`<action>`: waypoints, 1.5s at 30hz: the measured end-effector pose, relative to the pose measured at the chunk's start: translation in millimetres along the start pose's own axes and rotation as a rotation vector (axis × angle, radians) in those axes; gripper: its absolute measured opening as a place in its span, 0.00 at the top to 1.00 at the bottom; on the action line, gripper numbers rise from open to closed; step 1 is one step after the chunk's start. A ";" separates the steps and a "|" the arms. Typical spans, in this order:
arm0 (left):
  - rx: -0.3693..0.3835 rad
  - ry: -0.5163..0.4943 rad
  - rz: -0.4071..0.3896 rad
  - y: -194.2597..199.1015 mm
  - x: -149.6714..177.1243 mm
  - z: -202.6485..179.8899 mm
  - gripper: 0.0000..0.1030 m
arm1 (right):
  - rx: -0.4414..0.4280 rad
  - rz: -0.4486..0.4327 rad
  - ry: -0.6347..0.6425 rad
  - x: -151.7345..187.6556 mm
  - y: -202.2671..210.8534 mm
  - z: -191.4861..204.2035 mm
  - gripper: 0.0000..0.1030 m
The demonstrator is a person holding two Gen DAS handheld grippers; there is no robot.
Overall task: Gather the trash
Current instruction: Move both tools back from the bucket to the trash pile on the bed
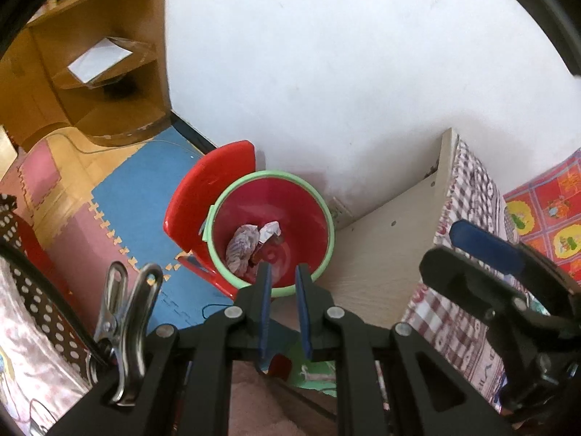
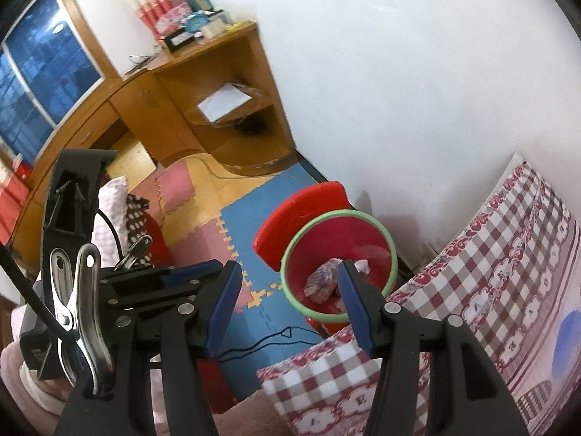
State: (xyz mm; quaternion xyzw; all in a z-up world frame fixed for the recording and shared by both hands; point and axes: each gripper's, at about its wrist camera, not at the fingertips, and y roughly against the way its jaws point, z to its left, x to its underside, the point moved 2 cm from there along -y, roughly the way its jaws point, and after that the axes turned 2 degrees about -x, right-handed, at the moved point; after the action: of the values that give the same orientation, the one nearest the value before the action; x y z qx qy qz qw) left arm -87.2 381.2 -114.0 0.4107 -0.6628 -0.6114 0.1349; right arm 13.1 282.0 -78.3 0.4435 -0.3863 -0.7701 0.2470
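The checked cloth (image 2: 490,290) carries letter-like marks inside its cloud shapes, but none of them can be read.

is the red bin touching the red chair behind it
Cannot tell. In both wrist views the bin overlaps the chair with no visible gap, but it simply stands in front and hides where they would meet.

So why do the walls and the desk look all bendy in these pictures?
Left wrist view: the fisheye lens curves the wooden desk and darkens the corners. Right wrist view: same bending on the bed edge; the red bin near the middle stays round.
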 end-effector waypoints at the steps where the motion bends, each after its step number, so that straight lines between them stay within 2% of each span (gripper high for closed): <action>1: -0.004 0.009 -0.006 4.9 3.1 0.3 0.88 | -0.005 -0.005 0.006 1.1 3.8 1.4 0.45; 12: -0.040 0.056 -0.083 59.1 36.8 -14.9 0.88 | -0.070 -0.060 0.084 34.0 64.5 11.4 0.45; 23: -0.076 0.067 -0.133 94.7 66.2 -40.9 0.88 | -0.080 -0.071 0.074 62.3 98.5 1.2 0.45; 29: -0.070 0.049 -0.131 104.6 75.4 -48.7 0.88 | -0.050 -0.086 0.043 74.1 112.7 0.2 0.45; 35: -0.027 0.010 -0.115 109.9 84.7 -58.6 0.88 | 0.002 -0.085 -0.031 90.4 125.5 -6.7 0.45; 45: 0.057 -0.154 -0.087 117.2 102.0 -98.6 0.88 | 0.096 -0.157 -0.202 134.8 166.5 -21.0 0.45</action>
State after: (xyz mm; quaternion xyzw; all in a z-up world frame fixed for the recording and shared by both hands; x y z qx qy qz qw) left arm -128.3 229.9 -17.6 0.3946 -0.6698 -0.6274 0.0454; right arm -27.5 80.2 -15.6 0.4040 -0.4095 -0.8085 0.1242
